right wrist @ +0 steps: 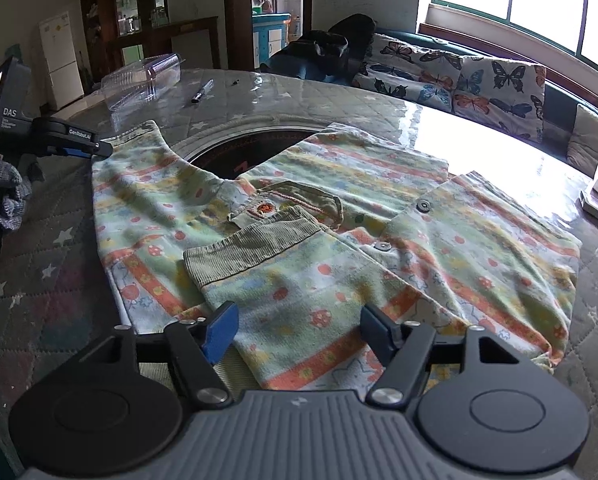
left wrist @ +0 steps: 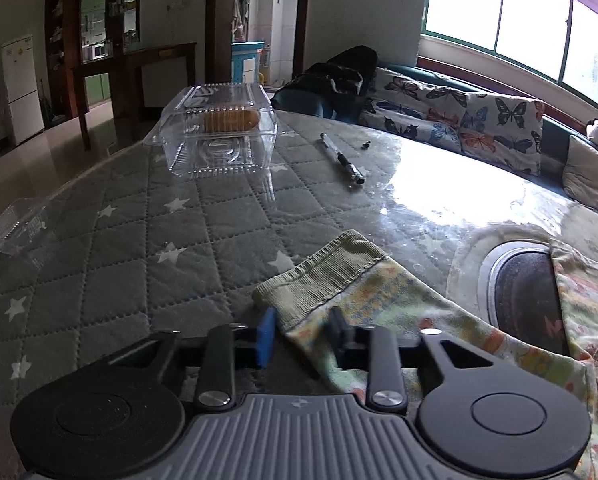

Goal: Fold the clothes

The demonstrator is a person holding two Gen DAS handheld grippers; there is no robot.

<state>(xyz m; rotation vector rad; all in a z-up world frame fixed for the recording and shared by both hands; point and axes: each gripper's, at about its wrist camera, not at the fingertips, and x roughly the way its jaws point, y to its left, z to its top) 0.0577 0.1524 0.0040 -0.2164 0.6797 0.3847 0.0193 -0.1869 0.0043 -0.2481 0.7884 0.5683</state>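
Clothes first: the pale green child's garment with orange stripes and ribbed olive cuffs point(right wrist: 339, 216) lies spread on your round table under a grey quilted star-print cover point(left wrist: 111, 264) with a glossy clear sheet over it, partly draped over the dark round inset at the table's centre point(right wrist: 235, 156). Your left gripper point(left wrist: 301, 330) has its jaws drawn narrow on the sleeve beside its cuff; your right gripper point(right wrist: 299, 330) stands wide, a folded-in sleeve between its fingers without their pads touching it. Further back sit a clear plastic clamshell box point(left wrist: 219, 132) and a pen point(left wrist: 343, 158) — beyond them, a butterfly-print sofa cover point(left wrist: 459, 120) under bright windows point(left wrist: 519, 16).
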